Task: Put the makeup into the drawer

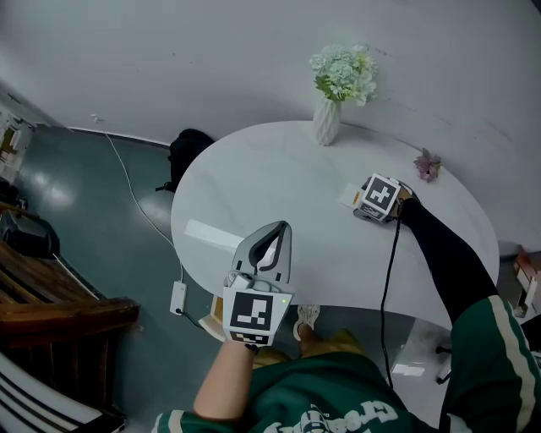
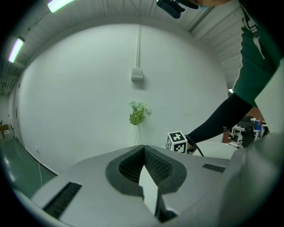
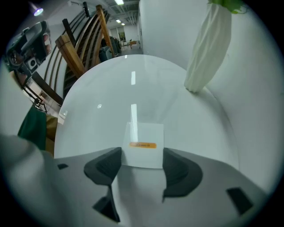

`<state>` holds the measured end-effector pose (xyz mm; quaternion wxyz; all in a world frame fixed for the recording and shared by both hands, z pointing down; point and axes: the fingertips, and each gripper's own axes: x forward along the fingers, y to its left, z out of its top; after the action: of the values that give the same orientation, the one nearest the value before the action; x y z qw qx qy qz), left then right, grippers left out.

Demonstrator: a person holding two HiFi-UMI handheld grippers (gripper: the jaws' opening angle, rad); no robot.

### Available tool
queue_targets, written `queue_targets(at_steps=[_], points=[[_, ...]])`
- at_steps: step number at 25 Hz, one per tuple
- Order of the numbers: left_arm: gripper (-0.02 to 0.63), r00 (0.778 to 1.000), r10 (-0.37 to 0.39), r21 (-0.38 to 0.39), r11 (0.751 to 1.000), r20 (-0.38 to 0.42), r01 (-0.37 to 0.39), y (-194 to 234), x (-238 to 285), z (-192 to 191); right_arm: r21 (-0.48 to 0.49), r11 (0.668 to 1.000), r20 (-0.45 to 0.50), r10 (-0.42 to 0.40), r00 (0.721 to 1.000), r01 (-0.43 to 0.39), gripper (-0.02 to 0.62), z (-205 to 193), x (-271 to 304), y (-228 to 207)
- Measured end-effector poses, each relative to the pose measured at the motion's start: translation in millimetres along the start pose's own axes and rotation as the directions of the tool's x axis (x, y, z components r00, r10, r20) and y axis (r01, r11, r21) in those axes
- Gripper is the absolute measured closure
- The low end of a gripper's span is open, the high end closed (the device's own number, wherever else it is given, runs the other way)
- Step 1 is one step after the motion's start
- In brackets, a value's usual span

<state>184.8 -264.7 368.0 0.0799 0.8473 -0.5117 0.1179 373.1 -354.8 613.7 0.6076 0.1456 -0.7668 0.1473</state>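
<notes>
On the white table (image 1: 254, 169), the makeup box (image 3: 143, 144) is straddled by the spread right gripper (image 3: 142, 165); the left gripper (image 1: 284, 227), clenched empty, is farther off.

Workspace (strip lights (image 2: 60, 4), trailing cable (image 1: 127, 182))

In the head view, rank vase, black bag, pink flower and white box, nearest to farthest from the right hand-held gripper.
1. White box, between the jaws of the right hand-held gripper.
2. Pink flower, at the right edge of the table.
3. Vase, at the table's far edge.
4. Black bag, on the floor, left.
</notes>
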Motion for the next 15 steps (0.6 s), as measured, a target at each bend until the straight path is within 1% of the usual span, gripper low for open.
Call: queue_targets(at_steps=[1,3,5,7,9,10,12,15], points=[[0.606,1.0,-0.002,0.0,1.0,0.0,0.002,-1.0,0.3,-0.6,-0.001,1.0,0.003,-0.001,1.0,0.001,0.302,0.1,-0.7,1.6],[0.606,1.0,-0.003,0.001,1.0,0.001,0.003,-2.4,0.3,-1.0,-0.004,1.0,0.025,-0.007,1.0,0.007,0.305,0.5,-1.7,3.5],[0.606,1.0,-0.004,0.004,1.0,0.003,0.004,-3.3,0.1,0.5,0.002,1.0,0.06,-0.03,0.998,0.03,0.307,0.2,-4.3,3.1],[0.606,1.0,-0.004,0.009,1.0,0.008,0.004,-3.4,-1.0,2.3,0.034,0.998,0.116,-0.057,0.992,0.053,0.307,1.0,-10.2,2.5],[0.606,1.0,0.002,0.01,1.0,0.013,-0.003,-2.3,-3.9,3.4,0.089,0.994,0.197,-0.084,0.977,0.068,0.307,5.5,-21.5,3.1],[0.606,1.0,0.006,0.009,1.0,0.016,-0.006,-1.8,-5.8,4.1,0.121,0.99,0.242,-0.103,0.965,0.076,0.307,9.0,-29.8,3.6],[0.606,1.0,0.014,0.006,1.0,0.022,-0.014,-1.1,-9.5,6.6,0.187,0.978,0.335,-0.147,0.931,0.088,0.307,17.1,-50.7,5.6],[0.606,0.999,0.023,0.002,1.0,0.04,-0.023,-0.2,-14.6,13.4,0.264,0.96,0.46,-0.208,0.863,0.091,0.307,30.1,-84.7,16.4]])
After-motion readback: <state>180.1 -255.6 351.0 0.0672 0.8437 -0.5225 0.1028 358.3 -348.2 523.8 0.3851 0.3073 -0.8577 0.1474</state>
